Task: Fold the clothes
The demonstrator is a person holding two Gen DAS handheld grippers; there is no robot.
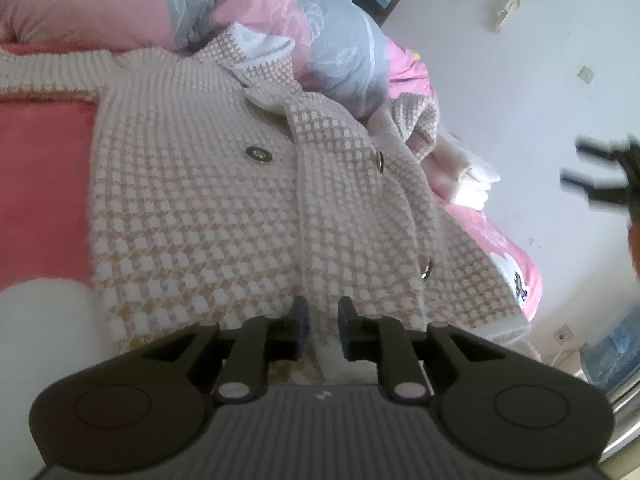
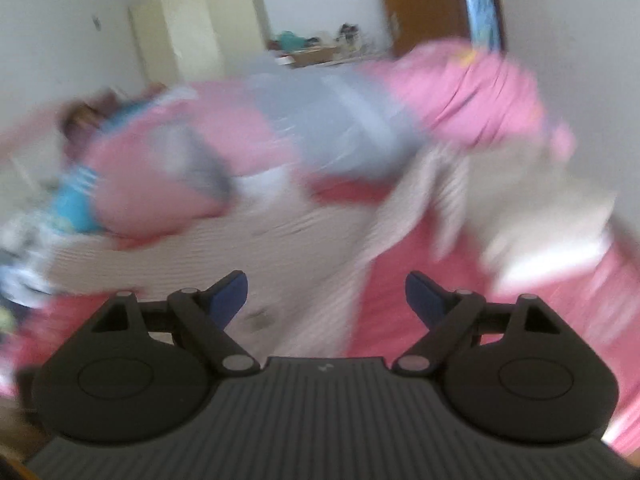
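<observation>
Left gripper [image 1: 323,326] sits closest to the lens, jaws nearly together with a narrow gap. The hem of the knit cardigan [image 1: 224,200] runs into that gap; whether the pads actually pinch it can't be told, since the fabric fold hides the contact.

Cardigan: beige-and-white houndstooth knit, metal buttons [image 1: 258,154], spread front-up on the pink bedsheet [image 1: 40,168]. One sleeve stretches toward the left edge of the left wrist view. The far side is bunched up against a pink-and-grey quilt [image 1: 320,32], which is piled just behind the collar and crowds that end.

Other clutter: a white fluffy patch [image 1: 44,312] near the left jaw, pale folded fabric [image 1: 468,172] at the bed edge beside the bunched sleeve, a white wall [image 1: 520,100] beyond.

Right gripper [image 2: 326,296] shows jaws spread wide, nothing between them. It also appears as a dark blur at the right edge of the left wrist view [image 1: 600,176], well apart from the cardigan. The right wrist view is heavily motion-blurred: cardigan [image 2: 280,248] below, quilt behind, a cream wardrobe [image 2: 200,20] and a wooden door [image 2: 420,4] further back.
</observation>
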